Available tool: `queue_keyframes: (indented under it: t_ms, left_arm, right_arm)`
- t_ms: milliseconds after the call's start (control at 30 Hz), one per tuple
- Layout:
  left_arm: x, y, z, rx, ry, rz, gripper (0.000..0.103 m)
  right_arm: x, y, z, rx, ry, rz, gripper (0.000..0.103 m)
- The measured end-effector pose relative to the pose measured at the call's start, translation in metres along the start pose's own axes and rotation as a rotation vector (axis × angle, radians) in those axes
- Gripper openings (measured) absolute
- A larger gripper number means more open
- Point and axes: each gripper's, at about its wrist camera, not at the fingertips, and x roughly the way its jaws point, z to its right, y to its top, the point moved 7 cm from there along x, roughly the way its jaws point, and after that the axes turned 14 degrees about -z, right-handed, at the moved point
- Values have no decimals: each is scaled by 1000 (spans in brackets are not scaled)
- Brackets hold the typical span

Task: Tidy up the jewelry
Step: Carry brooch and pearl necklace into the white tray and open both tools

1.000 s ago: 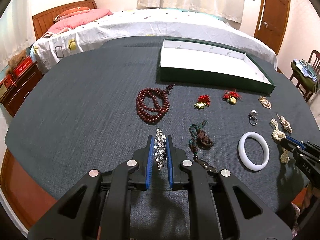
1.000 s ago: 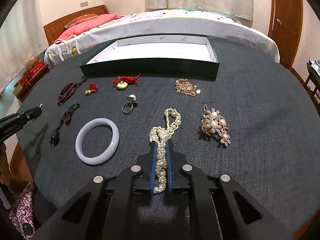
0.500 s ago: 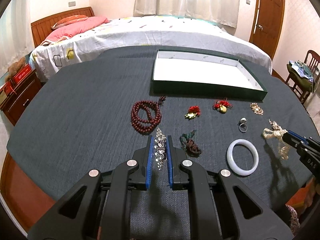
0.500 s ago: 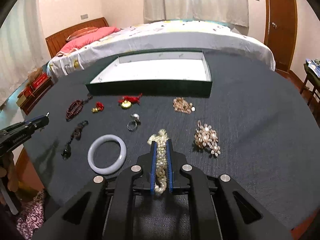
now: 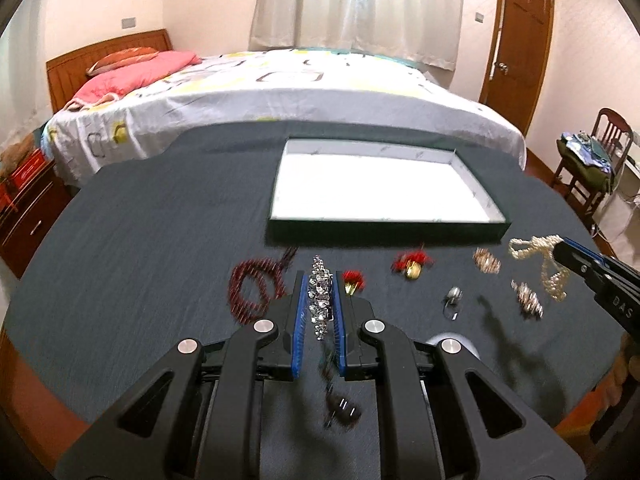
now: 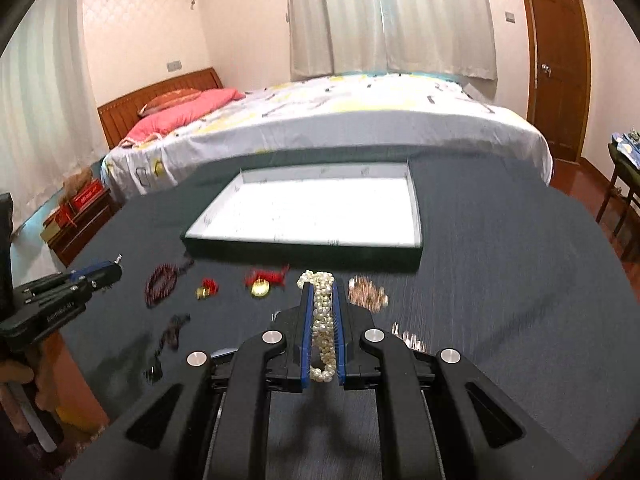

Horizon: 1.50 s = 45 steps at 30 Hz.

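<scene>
Our left claw clamps crystal bracelet, lifted over worktop just short of green tray. Our right claw clamps pearl necklace, likewise short of tray.

My left wrist view: low over dark table, facing bed, tray upper centre. My right wrist view: same heading, tray centre. Shared: tray, bed, curtains, door; each catches other gripper at frame edge.
</scene>
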Motion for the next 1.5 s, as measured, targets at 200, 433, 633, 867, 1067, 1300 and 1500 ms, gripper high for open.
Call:
queue_keyframes:
  t_ms: [200,433,633,867,1067,1300,1500]
  left_arm:
    - [14,48,17,36,-17,43,12]
    - [56,116,33,42,-44,54,12]
    - [114,167,44,56,-20,10,12]
    - [181,197,54,49,-4,-109,12]
    - [223,205,61,71,23,-202,13]
    - [252,201,68,126,25,-299,17]
    - [250,205,64,109,19,-271,49]
  right_arm:
    - [15,51,9,-2,-3,45,10]
    - [57,114,25,12,-7,56,10]
    - [116,148,41,33,-16,-4,10]
    - [167,165,58,53,-28,-107,10]
    - [199,171,68,52,-53,-203,10]
    - [213,172,67,43,-77,-250,10]
    - [220,169,68,39,-92,-261,33]
